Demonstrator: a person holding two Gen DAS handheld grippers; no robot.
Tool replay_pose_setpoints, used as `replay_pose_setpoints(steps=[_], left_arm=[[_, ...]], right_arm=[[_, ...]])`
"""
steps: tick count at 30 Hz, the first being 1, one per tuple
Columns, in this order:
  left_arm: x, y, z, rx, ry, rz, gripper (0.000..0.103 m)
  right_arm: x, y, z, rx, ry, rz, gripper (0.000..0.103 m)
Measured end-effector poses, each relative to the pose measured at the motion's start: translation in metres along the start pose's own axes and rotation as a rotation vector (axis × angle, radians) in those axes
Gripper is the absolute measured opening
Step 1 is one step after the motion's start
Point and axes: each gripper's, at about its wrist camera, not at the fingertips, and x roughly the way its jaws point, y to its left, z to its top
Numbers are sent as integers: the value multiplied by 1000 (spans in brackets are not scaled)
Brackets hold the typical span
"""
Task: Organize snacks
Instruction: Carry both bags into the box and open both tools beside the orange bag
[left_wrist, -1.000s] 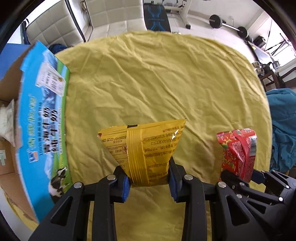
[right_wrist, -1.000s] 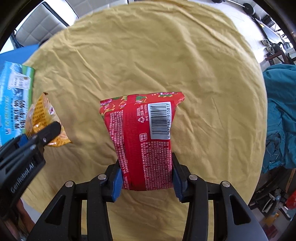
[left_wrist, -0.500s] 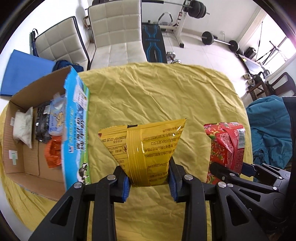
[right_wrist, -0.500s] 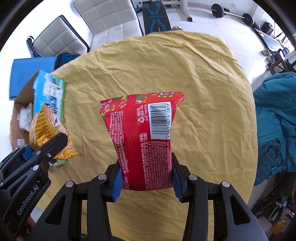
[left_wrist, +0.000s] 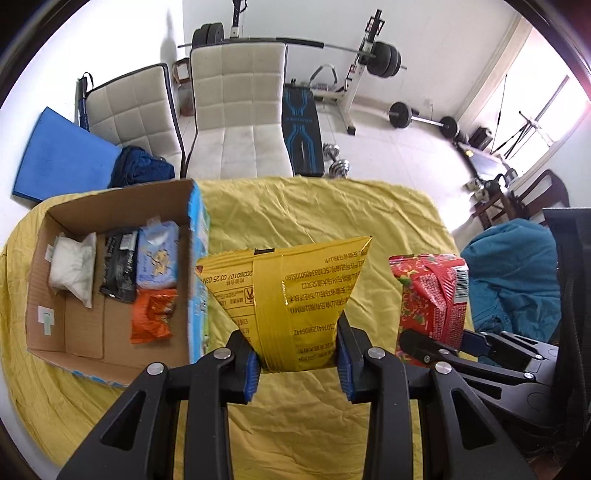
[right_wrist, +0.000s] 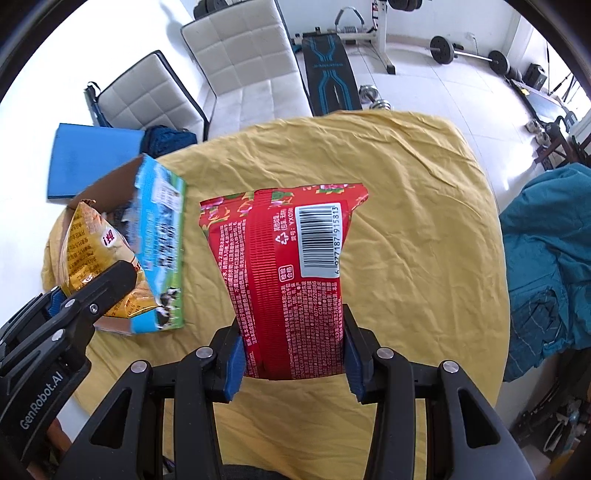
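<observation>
My left gripper (left_wrist: 297, 363) is shut on a yellow snack bag (left_wrist: 291, 295), held upright above the yellow tablecloth (left_wrist: 332, 214). My right gripper (right_wrist: 293, 360) is shut on a red snack bag (right_wrist: 291, 280) with a barcode facing me. The red snack bag (left_wrist: 432, 295) also shows at the right of the left wrist view. An open cardboard box (left_wrist: 118, 206) with a blue printed side stands to the left; inside lie a white pack (left_wrist: 74, 267), a black pack (left_wrist: 120, 264), a light blue pack (left_wrist: 159, 258) and an orange pack (left_wrist: 153, 314).
Two white padded chairs (left_wrist: 240, 122) stand behind the table. A weight bench (left_wrist: 301, 133) and barbells sit on the floor beyond. A blue mat (left_wrist: 62, 158) lies at far left. Teal cloth (left_wrist: 517, 280) hangs on a chair at the right.
Both grippers have risen and tilted up with their bags still held. The table looks smaller, and the box interior and the room behind have come into view.
</observation>
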Motion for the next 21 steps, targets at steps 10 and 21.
replay_pose_setpoints(steps=[10, 21], left_arm=[[-47, 89, 4, -28, -30, -1, 30], [-49, 228, 11, -132, 37, 48, 31]], right_arm=[[-19, 94, 5, -16, -41, 68, 46], [36, 246, 10, -119, 29, 168, 46]])
